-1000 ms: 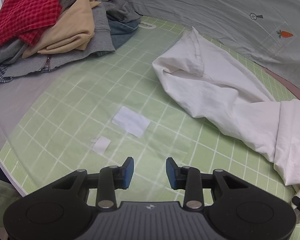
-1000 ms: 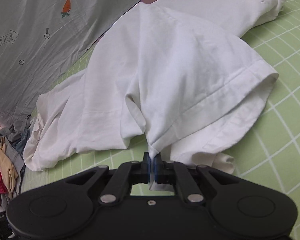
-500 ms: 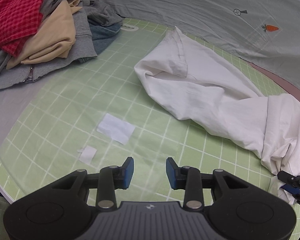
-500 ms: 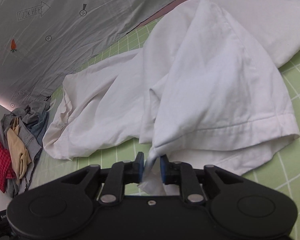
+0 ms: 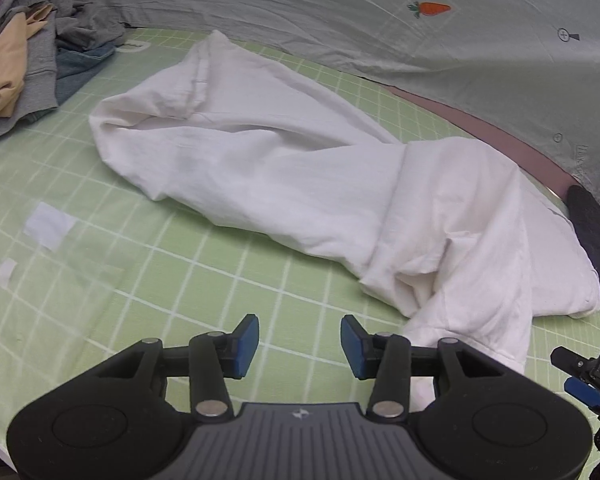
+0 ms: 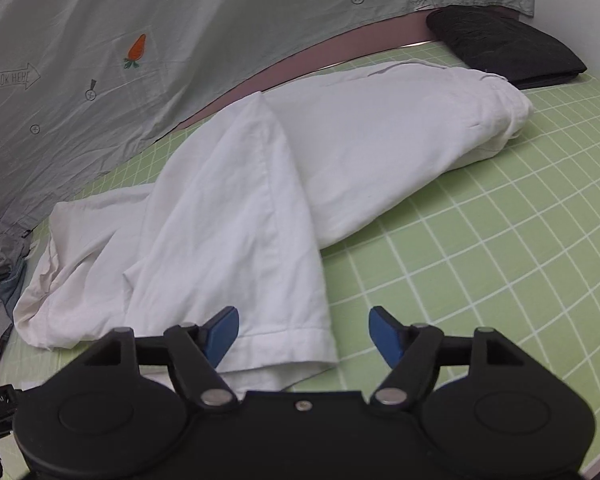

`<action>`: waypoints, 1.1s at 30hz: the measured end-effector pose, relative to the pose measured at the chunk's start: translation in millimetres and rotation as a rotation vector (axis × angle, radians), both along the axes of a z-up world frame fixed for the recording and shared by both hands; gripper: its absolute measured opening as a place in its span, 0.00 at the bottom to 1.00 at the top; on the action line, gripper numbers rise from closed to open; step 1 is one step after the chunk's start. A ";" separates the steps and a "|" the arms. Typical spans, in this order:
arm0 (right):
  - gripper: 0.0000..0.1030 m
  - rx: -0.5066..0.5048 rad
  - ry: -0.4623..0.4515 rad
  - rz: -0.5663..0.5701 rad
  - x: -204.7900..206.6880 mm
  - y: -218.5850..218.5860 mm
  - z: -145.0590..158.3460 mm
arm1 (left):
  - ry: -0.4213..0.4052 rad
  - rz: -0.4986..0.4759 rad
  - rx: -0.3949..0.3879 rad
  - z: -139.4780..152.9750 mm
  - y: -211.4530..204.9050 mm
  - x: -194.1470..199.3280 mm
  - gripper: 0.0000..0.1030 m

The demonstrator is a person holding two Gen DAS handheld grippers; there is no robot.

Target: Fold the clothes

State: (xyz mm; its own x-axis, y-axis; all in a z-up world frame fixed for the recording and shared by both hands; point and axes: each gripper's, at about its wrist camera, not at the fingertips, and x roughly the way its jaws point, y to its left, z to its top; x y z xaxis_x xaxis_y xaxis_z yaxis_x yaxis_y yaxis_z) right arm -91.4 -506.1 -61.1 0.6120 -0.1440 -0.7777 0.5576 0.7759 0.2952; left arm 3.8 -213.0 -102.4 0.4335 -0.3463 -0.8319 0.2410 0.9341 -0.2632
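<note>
A crumpled white garment (image 5: 300,168) lies across the green grid mat (image 5: 180,272); it also shows in the right wrist view (image 6: 260,208). My left gripper (image 5: 299,340) is open and empty, low over the mat just short of the garment's near hem. My right gripper (image 6: 303,334) is open and empty, its jaws wide apart above the garment's hemmed corner (image 6: 292,340), which lies flat on the mat. The right gripper's tip shows at the lower right of the left wrist view (image 5: 580,376).
A pile of unfolded clothes (image 5: 24,52) sits at the mat's far left. A folded black garment (image 6: 504,44) lies at the far right. A grey printed sheet (image 5: 380,12) hangs behind the mat. Two white paper scraps (image 5: 48,220) lie on the mat.
My right gripper has opened and let go of the white garment's corner, which dropped flat onto the mat. My left gripper has moved right, toward the garment, still open.
</note>
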 end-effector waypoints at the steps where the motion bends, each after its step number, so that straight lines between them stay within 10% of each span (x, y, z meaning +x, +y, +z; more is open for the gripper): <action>1: 0.72 -0.002 0.006 -0.008 -4.0 -9.2 -2.0 | 0.003 -0.016 -0.015 -1.0 -12.6 -2.5 0.50; 10: 0.73 -0.011 0.057 -0.063 -37.4 -73.8 -20.5 | 0.068 -0.065 0.046 -29.8 -86.4 -7.1 0.56; 13: 0.74 -0.005 0.067 -0.083 -42.1 -85.4 -24.7 | 0.081 -0.068 0.083 -37.0 -89.2 -7.9 0.16; 19: 0.74 0.007 0.091 -0.127 -44.6 -100.9 -34.6 | -0.019 -0.048 0.085 -9.5 -62.9 -12.7 0.08; 25: 0.74 0.008 0.103 -0.139 -30.7 -83.4 -40.8 | -0.278 0.096 0.308 45.2 6.6 1.5 0.07; 33: 0.74 0.007 0.119 -0.144 -11.5 -51.4 -45.9 | -0.215 0.490 0.427 48.3 170.9 71.3 0.08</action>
State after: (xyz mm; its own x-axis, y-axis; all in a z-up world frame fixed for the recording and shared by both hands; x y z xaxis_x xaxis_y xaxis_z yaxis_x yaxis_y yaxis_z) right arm -102.9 -557.5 -107.0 0.4894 -0.2176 -0.8445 0.6938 0.6838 0.2259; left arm 75.1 -42.1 -54.1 0.6275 0.2712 -0.7299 -0.2302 0.9601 0.1588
